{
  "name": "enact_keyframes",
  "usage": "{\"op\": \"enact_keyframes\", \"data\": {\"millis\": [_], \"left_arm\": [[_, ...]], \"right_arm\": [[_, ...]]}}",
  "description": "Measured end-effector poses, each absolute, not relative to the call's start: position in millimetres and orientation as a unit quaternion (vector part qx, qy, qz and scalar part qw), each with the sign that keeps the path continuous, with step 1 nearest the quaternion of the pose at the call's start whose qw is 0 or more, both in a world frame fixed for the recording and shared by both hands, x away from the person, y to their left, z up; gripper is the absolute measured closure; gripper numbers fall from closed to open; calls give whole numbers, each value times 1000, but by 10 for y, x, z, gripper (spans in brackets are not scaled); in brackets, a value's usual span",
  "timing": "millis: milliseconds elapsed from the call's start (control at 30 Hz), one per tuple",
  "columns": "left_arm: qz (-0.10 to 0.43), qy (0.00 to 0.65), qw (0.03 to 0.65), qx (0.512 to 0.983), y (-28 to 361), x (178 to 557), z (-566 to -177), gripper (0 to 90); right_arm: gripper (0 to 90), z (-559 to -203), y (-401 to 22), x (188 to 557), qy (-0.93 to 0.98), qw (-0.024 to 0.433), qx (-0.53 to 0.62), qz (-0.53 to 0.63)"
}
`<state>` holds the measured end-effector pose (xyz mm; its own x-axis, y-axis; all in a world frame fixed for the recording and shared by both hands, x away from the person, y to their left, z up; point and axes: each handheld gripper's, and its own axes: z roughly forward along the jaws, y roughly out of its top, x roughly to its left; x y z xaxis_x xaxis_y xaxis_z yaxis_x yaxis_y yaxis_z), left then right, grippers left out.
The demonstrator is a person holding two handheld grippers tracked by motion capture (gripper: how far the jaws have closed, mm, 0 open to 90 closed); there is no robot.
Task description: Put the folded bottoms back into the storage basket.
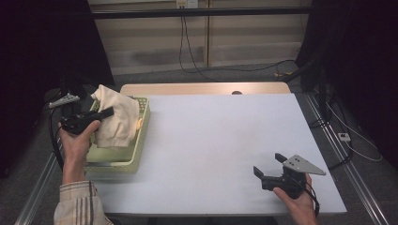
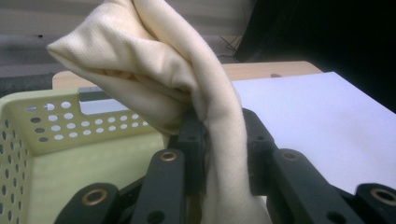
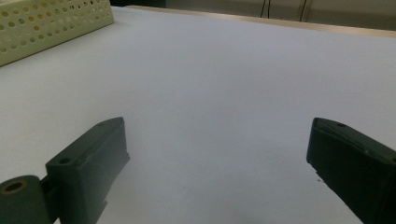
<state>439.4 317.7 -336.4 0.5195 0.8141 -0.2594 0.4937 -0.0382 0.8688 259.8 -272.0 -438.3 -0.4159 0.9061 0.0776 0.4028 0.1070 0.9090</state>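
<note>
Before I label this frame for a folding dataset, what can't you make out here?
- Basket contents: the cream cloth shut in the left tool covers them in the high view.
- Small orange thing at the cloth's edge: too small to identify.
- Cloth's lower end: cut off by the bottom edge in the left gripper view.
- Cloth type: bunched.

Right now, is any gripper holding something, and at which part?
The left gripper pinches the cream cloth at a bunched fold above the pale green perforated basket. The right gripper holds nothing.
</note>
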Motion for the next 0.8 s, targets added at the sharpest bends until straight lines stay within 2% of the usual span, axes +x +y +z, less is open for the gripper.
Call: {"op": "enact_keyframes", "data": {"millis": [300,800], "left_arm": [[158,463,511,707,3146,4428,-3412,742],[126,473,490,722,3099,4552,-3606,740]], "right_arm": [[51,-4384,-2724,2598,695,266,471,473],[51,-4386,-2721,2598,696,265,471,473]]}}
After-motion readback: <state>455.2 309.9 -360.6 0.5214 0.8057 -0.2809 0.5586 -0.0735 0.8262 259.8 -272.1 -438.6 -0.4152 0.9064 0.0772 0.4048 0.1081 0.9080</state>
